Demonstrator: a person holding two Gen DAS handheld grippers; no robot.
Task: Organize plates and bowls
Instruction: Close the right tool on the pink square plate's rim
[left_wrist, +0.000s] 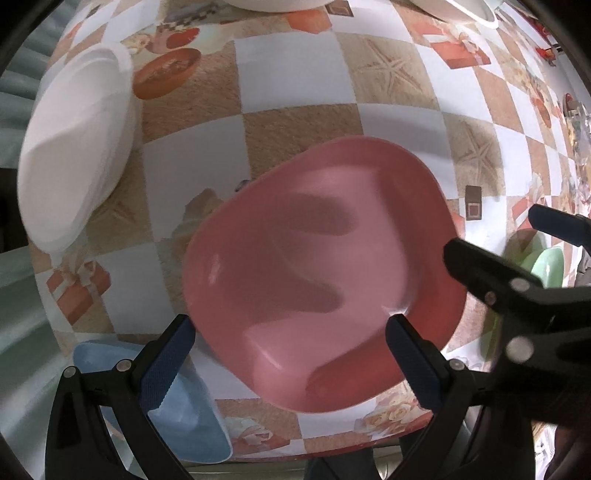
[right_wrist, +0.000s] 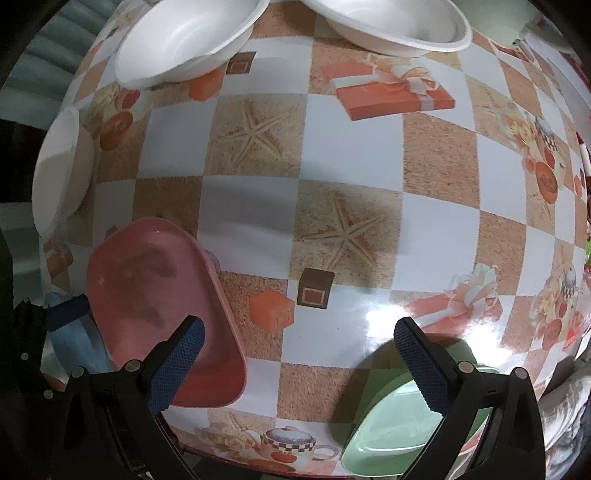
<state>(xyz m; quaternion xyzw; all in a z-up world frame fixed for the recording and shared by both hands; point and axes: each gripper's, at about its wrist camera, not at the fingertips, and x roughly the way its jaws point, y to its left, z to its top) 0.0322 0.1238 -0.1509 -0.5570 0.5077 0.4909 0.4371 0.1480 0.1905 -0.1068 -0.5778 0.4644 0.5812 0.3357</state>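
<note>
A pink plate (left_wrist: 325, 273) lies on the checked tablecloth near the front edge, just ahead of my open left gripper (left_wrist: 288, 358); it also shows in the right wrist view (right_wrist: 155, 295). A blue plate (left_wrist: 177, 406) lies under my left gripper's left finger. A green plate (right_wrist: 399, 421) lies at the front edge under my open right gripper (right_wrist: 299, 365); it also shows in the left wrist view (left_wrist: 546, 266). My right gripper (left_wrist: 517, 254) is seen to the right of the pink plate. White bowls stand at the left (left_wrist: 74, 155) and at the back (right_wrist: 184, 40), (right_wrist: 399, 26).
The table (right_wrist: 351, 155) carries a cloth printed with starfish, gift boxes and teapots. Its front edge runs just below both grippers. Small cluttered items sit at the far right edge (left_wrist: 576, 122).
</note>
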